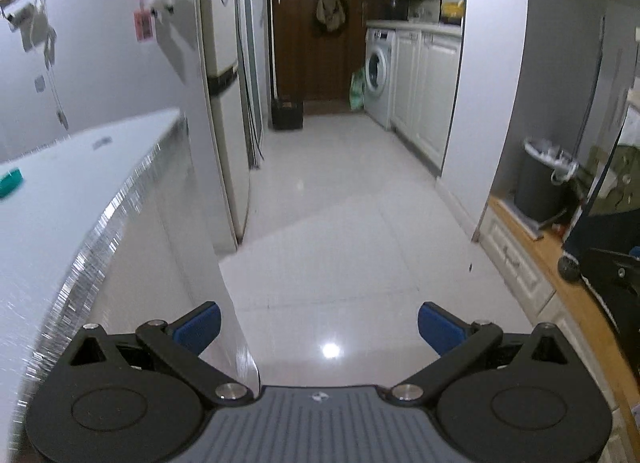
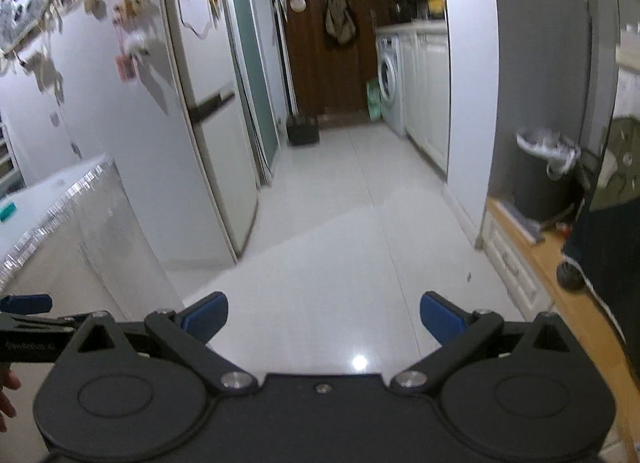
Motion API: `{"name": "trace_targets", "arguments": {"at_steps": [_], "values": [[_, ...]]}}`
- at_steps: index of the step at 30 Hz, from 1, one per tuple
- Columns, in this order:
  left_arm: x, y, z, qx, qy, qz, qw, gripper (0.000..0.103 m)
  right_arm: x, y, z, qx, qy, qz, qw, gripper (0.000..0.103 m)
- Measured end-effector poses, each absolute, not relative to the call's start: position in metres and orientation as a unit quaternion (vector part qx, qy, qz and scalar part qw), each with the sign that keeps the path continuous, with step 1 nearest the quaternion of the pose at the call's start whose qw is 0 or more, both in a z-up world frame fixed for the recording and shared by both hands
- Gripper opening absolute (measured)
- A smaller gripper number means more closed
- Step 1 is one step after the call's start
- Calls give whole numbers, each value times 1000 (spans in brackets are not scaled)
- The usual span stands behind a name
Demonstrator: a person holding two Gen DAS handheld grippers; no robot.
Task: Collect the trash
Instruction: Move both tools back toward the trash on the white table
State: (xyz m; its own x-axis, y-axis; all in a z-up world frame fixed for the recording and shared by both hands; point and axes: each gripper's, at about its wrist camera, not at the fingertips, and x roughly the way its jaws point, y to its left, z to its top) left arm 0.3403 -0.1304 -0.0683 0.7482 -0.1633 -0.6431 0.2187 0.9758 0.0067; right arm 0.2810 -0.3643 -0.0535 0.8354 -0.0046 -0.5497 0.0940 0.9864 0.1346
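Observation:
My left gripper (image 1: 319, 326) is open and empty, held above the white tiled floor (image 1: 340, 203). My right gripper (image 2: 324, 321) is open and empty too, level with the left one, whose blue fingertip (image 2: 28, 303) shows at the left edge of the right wrist view. A dark grey trash bin (image 1: 540, 179) with a white liner stands on a wooden ledge at the right; it also shows in the right wrist view (image 2: 542, 179). A small teal object (image 1: 10, 182) lies on the white table (image 1: 80, 167) at the left. No trash shows on the floor.
A fridge (image 1: 224, 75) stands past the table. The corridor leads to a brown door (image 1: 316, 23), a black box (image 1: 287, 114), a green bag (image 1: 357, 90) and a washing machine (image 1: 379, 71). A white wall (image 1: 492, 63) and a wooden-topped cabinet (image 1: 568, 287) line the right.

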Motion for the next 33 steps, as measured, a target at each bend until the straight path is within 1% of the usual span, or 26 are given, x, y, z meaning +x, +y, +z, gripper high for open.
{"name": "trace_targets", "arguments": {"at_steps": [6, 9, 15, 20, 23, 27, 33], "values": [[324, -133, -26, 62, 313, -96, 943, 103, 271, -358, -11, 80, 248, -23, 965, 103], [315, -127, 4, 71, 285, -93, 951, 103, 267, -347, 5, 73, 234, -12, 969, 103], [310, -96, 57, 86, 238, -75, 964, 103, 267, -317, 42, 58, 216, 3, 975, 103], [314, -52, 88, 83, 217, -49, 971, 103, 275, -282, 68, 36, 202, 32, 978, 103], [321, -24, 98, 98, 202, -13, 974, 103, 283, -258, 77, 26, 195, 47, 979, 103], [330, 24, 104, 92, 194, 21, 977, 103, 297, -220, 83, 6, 192, 71, 979, 103], [348, 100, 99, 73, 185, 74, 977, 103, 313, -166, 84, -9, 190, 118, 975, 103]]}}
